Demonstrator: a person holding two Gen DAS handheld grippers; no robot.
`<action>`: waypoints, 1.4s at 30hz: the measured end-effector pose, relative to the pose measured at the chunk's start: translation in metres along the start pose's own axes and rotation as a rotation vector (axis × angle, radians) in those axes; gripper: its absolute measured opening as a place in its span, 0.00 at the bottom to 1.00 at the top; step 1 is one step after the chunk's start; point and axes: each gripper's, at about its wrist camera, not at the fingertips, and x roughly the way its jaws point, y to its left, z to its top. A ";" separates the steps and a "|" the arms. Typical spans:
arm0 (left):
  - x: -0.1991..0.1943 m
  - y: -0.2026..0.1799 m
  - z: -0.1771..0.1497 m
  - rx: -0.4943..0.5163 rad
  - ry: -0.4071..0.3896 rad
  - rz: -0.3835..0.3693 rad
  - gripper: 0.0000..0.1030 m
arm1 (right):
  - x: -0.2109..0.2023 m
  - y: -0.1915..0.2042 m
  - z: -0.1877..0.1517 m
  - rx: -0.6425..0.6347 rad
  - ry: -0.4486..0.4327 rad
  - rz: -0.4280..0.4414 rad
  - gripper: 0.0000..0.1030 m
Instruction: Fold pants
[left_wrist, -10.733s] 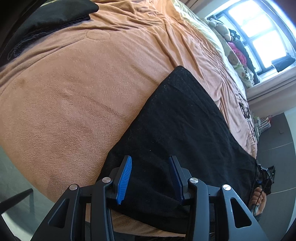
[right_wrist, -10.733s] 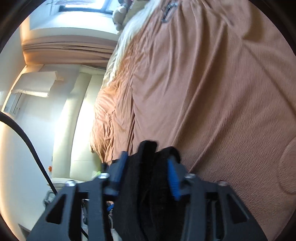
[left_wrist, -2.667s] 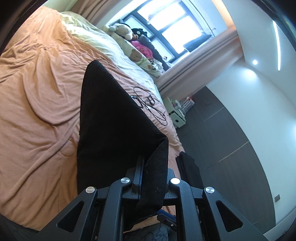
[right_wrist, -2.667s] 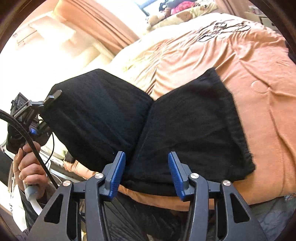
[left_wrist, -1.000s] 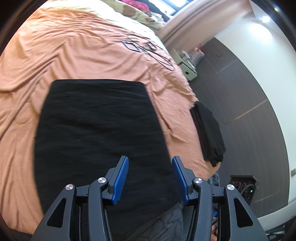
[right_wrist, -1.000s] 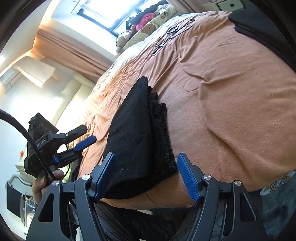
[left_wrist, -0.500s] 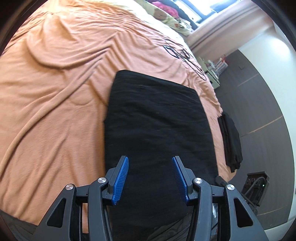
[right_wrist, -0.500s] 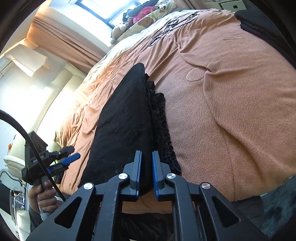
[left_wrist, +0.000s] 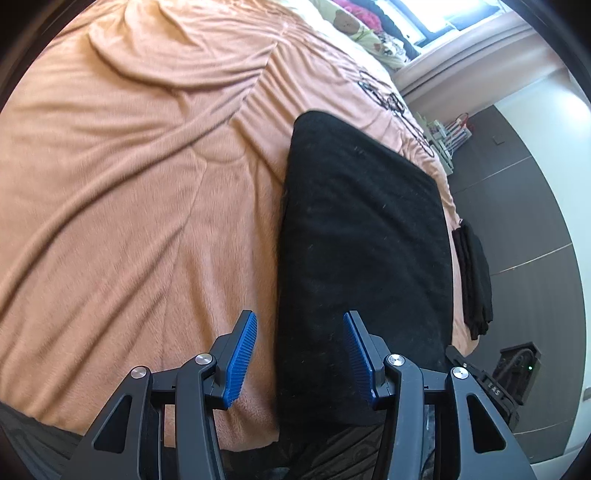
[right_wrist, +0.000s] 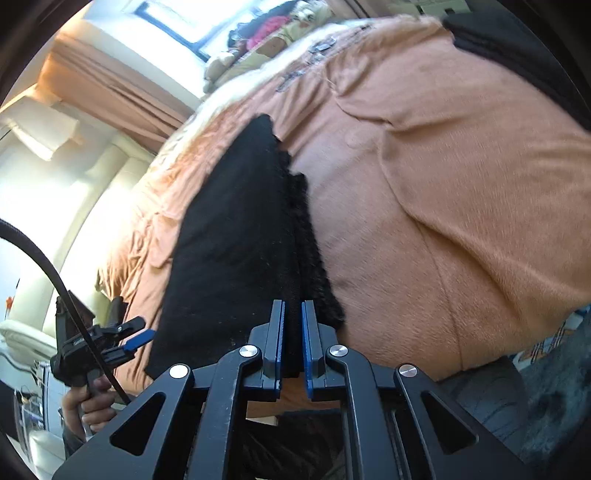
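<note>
Black knitted pants (left_wrist: 364, 236), folded into a flat, roughly rectangular slab, lie on the orange fleece blanket (left_wrist: 140, 177) that covers the bed. In the left wrist view they run from the lower centre up toward the upper right; in the right wrist view they stretch from the bottom centre up to the upper middle, with a ruffled edge showing along their right side.

The right gripper (right_wrist: 293, 343) sits at the near end of the pants, at the bottom centre of its own view. Its jaws have just been closing and now stand drawn in to a narrow slit, the blue ribbed pads pinching a thin fold of the black fabric between them.

The left gripper (left_wrist: 299, 354) holds nothing. Its jaws stand about half open, above the near left edge of the pants: the left blue pad is seen over the blanket, the right one over the black cloth, and neither visibly presses on the fabric. In the right wrist view the same gripper appears at the lower left, gripped by a person's hand (right_wrist: 88, 402), with a black cable (right_wrist: 55, 280) arcing past it.

A second folded pile of dark clothing (left_wrist: 474, 280) lies near the blanket's right edge in the left view. Stuffed toys (left_wrist: 347, 22) and pillows sit under a bright window along the top.
</note>
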 end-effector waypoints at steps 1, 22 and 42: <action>0.002 0.001 -0.001 -0.003 0.006 -0.004 0.50 | 0.000 0.000 0.001 0.000 0.002 0.007 0.06; 0.029 0.019 -0.001 -0.097 0.072 -0.162 0.50 | 0.038 -0.006 0.033 -0.006 0.097 0.088 0.44; 0.008 0.028 -0.008 -0.104 0.020 -0.233 0.30 | 0.062 0.004 0.026 0.017 0.174 0.186 0.32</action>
